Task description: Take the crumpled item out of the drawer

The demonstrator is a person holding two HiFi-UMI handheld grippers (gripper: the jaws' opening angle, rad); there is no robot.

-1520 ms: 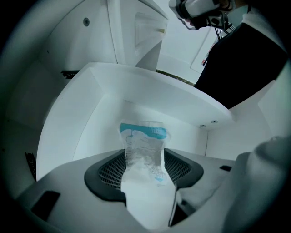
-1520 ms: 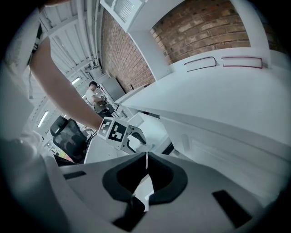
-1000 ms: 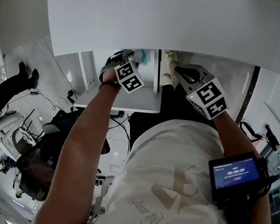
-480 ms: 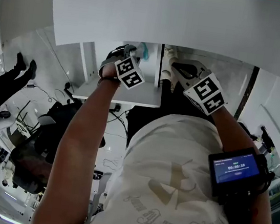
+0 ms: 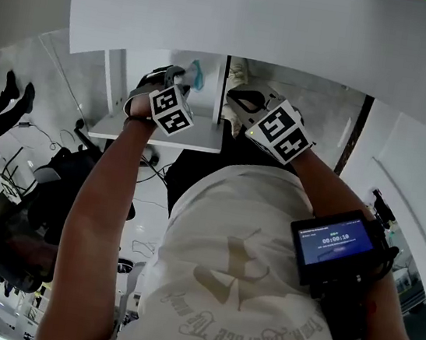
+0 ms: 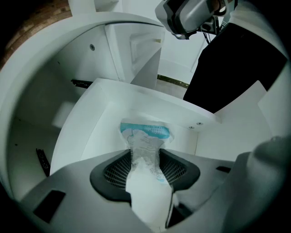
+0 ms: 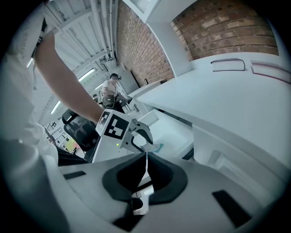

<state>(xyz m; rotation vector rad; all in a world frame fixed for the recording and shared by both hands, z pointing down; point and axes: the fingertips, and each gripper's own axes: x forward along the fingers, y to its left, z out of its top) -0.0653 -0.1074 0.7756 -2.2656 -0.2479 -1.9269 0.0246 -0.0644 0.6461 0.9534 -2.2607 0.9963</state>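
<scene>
Left tongs (image 6: 145, 154) grip one crumpled teal-and-white packet (image 6: 148, 132) over one open drawer (image 6: 111, 111). Right tongs (image 7: 145, 154) sit closed, empty. Count: two tongs, one packet, one drawer.

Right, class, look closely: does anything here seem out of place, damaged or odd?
Only the crumpled packet: white with teal print, badly creased and squashed. It is pinched in the left gripper, with the open white drawer behind it. Nothing looks spilled or broken.
</scene>
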